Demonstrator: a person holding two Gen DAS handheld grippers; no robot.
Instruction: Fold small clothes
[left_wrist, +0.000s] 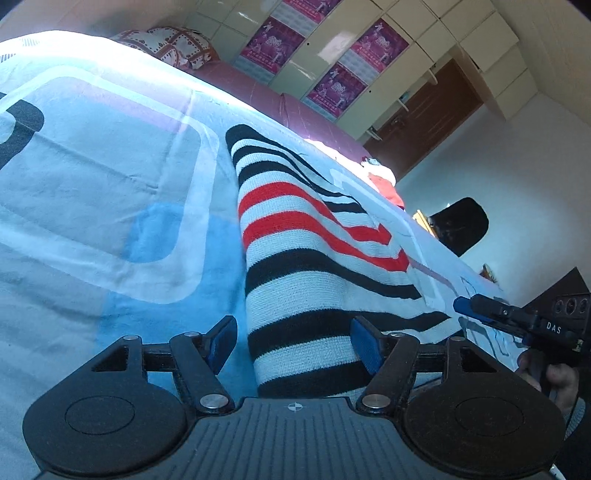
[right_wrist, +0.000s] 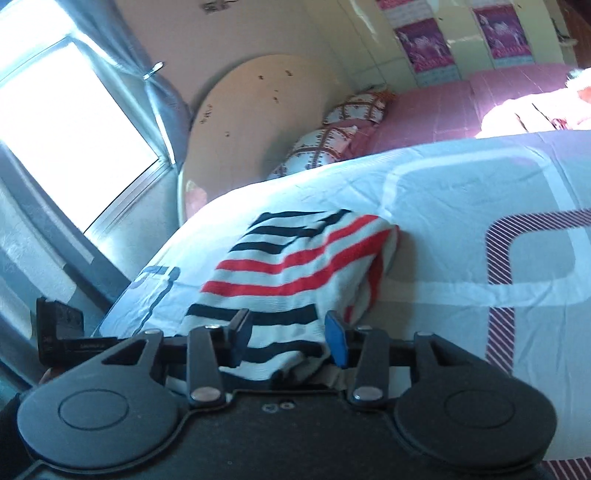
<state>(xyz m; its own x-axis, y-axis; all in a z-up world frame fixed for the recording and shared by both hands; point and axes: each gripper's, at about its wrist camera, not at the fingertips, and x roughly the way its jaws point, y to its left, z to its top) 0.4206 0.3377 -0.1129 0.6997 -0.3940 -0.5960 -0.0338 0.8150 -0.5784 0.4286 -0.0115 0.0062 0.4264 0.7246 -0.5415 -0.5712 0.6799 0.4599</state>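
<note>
A small knitted garment (left_wrist: 306, 258) with white, black and red stripes lies folded on the bed's light blue sheet (left_wrist: 92, 184). My left gripper (left_wrist: 295, 343) is open, its blue pads on either side of the garment's near end. The right gripper (left_wrist: 480, 308) shows at the right of the left wrist view, low over the sheet beside the garment. In the right wrist view the garment (right_wrist: 295, 269) lies ahead, its near edge between the spread pads of my right gripper (right_wrist: 288, 338). The left gripper (right_wrist: 59, 332) shows at the left edge there.
Patterned pillows (right_wrist: 332, 140) and a pink cover (right_wrist: 443, 118) lie further up the bed. A red cloth (left_wrist: 384, 184) lies at the bed's far edge. A black chair (left_wrist: 461, 225) stands beside the bed. A window (right_wrist: 66, 129) is on the left.
</note>
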